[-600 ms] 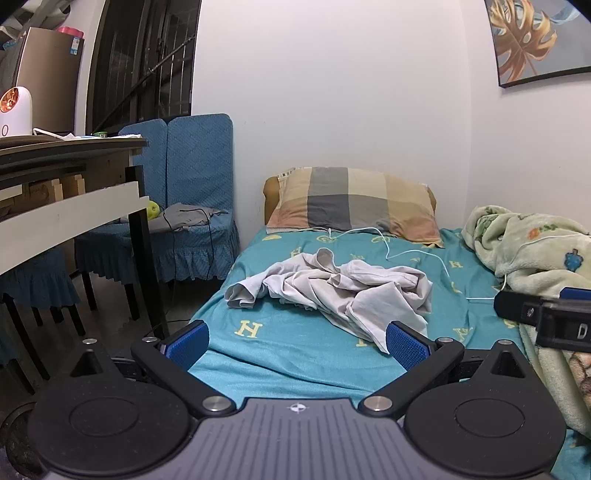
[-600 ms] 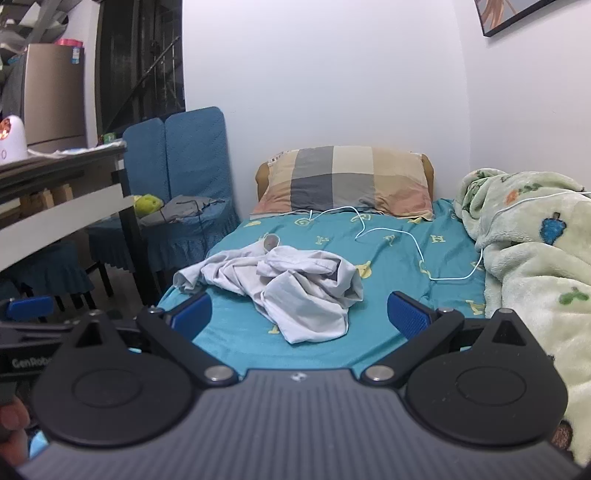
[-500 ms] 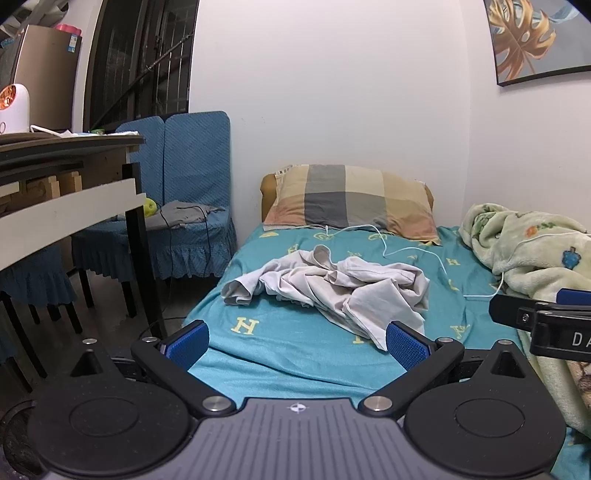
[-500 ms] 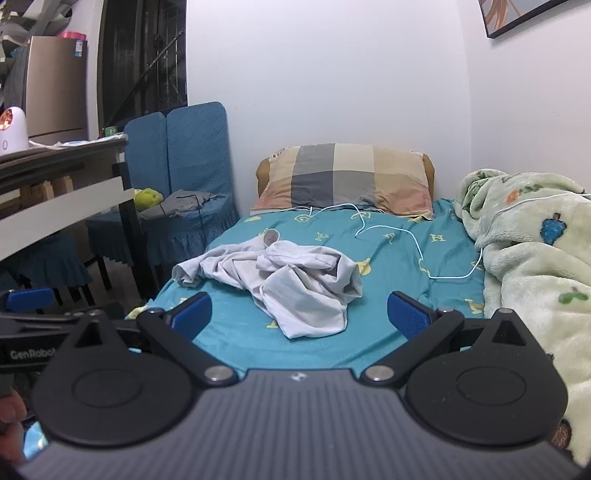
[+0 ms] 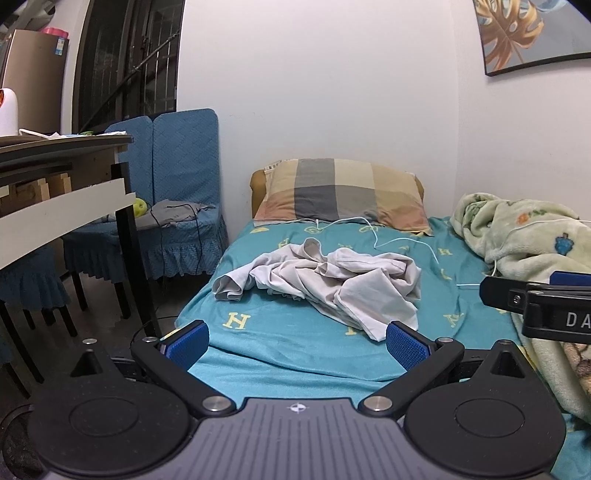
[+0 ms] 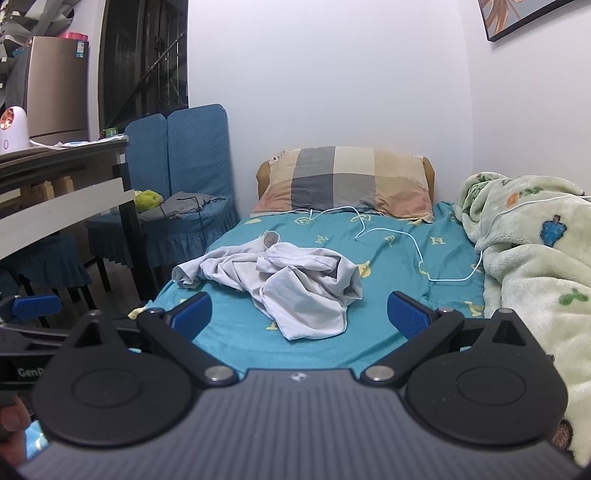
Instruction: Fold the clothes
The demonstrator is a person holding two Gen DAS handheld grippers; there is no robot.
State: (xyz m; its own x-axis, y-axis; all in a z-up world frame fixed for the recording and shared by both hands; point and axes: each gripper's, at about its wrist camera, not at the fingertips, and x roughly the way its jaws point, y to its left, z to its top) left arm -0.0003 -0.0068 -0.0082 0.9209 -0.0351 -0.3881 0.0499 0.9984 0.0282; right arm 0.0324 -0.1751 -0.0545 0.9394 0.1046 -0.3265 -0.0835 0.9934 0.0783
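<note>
**Crumpled garment on the bed, both tongs wide apart and empty**

Left wrist view: The left tongs (image 5: 297,341) fill the lower part of the frame, blue pads spread wide with nothing between them. Past them, at frame centre, a pale grey garment (image 5: 325,280) lies crumpled on the teal bed sheet (image 5: 273,332), well short of the pads. A plaid pillow (image 5: 343,194) leans at the head of the bed against the white wall, and a white cable (image 5: 391,242) runs from under it across the sheet toward the right. A light green blanket (image 5: 524,236) is heaped along the right side of the bed. The right tongs (image 5: 535,301) reach in from the right edge, in front of that blanket. At left stands a desk (image 5: 55,206), and behind it blue-covered chairs (image 5: 177,177) carry a grey cloth and a yellow-green object. A framed leaf picture (image 5: 524,33) hangs in the upper right.

Right wrist view: The right tongs (image 6: 299,314) sit low in the frame, likewise fully spread and gripping nothing. The garment (image 6: 291,284) lies just left of centre on the sheet (image 6: 388,258), its near edge falling between the pads in the picture but beyond them. The cable (image 6: 406,236) loops to the right of it, toward the blanket (image 6: 535,258). The pillow (image 6: 347,182) stands at the back. One blue pad of the left tongs (image 6: 35,304) shows at the left edge, below the desk (image 6: 62,192). A fingertip (image 6: 13,421) shows in the lower left corner.
</note>
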